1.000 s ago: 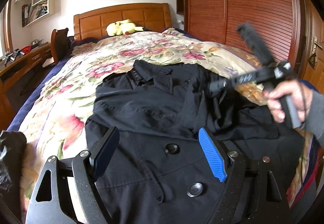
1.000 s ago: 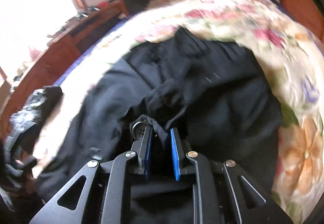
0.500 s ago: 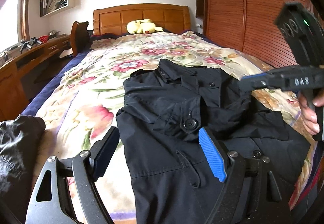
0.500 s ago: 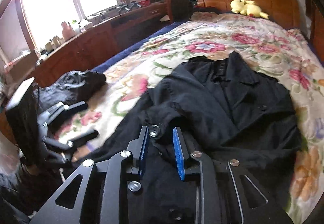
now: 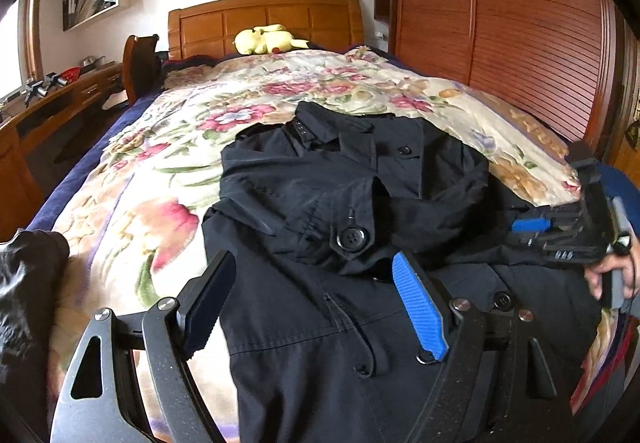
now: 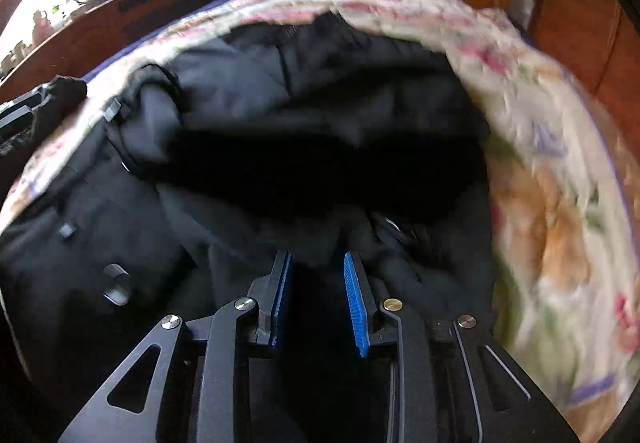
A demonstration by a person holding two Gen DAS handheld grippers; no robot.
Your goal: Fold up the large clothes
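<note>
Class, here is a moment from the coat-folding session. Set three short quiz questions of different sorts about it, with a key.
1. True or false: the black coat lies on the flowered bedspread.
2. What yellow thing sits by the headboard?
3. Multiple choice: the left hand-held gripper is A) open, holding nothing, B) shut on the collar, C) out of view.

Key: 1 true. 2 a soft toy. 3 A.

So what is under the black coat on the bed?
The black coat lies on the floral bedspread, which shows around it on the left, the right and the headboard side. What is directly beneath the coat, and its underside, cannot be seen.
</note>
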